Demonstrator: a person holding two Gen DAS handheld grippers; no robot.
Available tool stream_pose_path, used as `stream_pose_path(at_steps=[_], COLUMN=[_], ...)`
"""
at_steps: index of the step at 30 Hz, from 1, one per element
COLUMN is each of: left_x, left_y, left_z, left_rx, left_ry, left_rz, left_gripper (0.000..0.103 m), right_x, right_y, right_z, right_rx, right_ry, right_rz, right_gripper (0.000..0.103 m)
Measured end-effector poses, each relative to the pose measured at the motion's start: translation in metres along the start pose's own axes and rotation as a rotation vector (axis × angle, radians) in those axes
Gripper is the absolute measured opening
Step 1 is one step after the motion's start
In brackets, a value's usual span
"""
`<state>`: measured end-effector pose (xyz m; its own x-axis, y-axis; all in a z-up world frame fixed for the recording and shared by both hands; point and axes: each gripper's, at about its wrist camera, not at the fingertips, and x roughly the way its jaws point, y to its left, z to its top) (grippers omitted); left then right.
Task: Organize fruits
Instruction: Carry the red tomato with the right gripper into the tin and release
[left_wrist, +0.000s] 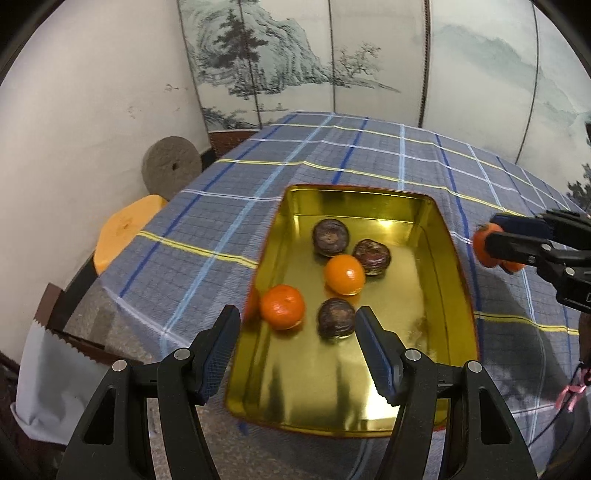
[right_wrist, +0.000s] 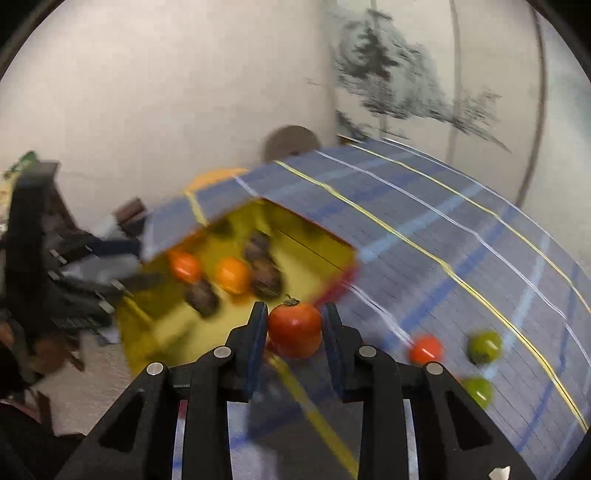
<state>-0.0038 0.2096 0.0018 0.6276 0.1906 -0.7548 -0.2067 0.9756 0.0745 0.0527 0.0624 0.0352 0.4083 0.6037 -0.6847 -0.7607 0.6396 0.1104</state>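
Note:
A gold tin tray (left_wrist: 424, 354) lies on the plaid cloth and holds three dark brown fruits (left_wrist: 330, 237), an orange (left_wrist: 344, 275) and a redder tangerine (left_wrist: 282, 306). My left gripper (left_wrist: 297, 349) hovers open over the tray's near end, with nothing between its pads. At the right edge of the left wrist view my right gripper (left_wrist: 498, 247) is shut on a red-orange persimmon (left_wrist: 480, 245), beside the tray. The right wrist view shows the same persimmon (right_wrist: 294, 329) pinched between the pads of the right gripper (right_wrist: 294, 332), lifted near the tray (right_wrist: 162, 314).
On the cloth to the right lie a red-orange fruit (right_wrist: 425, 349) and two green fruits (right_wrist: 484, 347) (right_wrist: 478, 391). An orange stool (left_wrist: 122, 229) and a grey stone disc (left_wrist: 171, 171) stand past the table's left edge. A painted screen (left_wrist: 295, 62) is behind.

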Motion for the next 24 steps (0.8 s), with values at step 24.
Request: stream_pose_path(at_steps=[24], left_x=[-0.007], left_y=[0.005], left_z=[-0.012], left_rx=[0.004], left_ry=[0.025], left_rz=[0.003], left_gripper=[0.065], right_x=[0.087], right_y=[0.041], right_z=[0.003], right_rx=[0.020], right_ry=[0.094], right_rz=[0.077], right_gripper=[0.033])
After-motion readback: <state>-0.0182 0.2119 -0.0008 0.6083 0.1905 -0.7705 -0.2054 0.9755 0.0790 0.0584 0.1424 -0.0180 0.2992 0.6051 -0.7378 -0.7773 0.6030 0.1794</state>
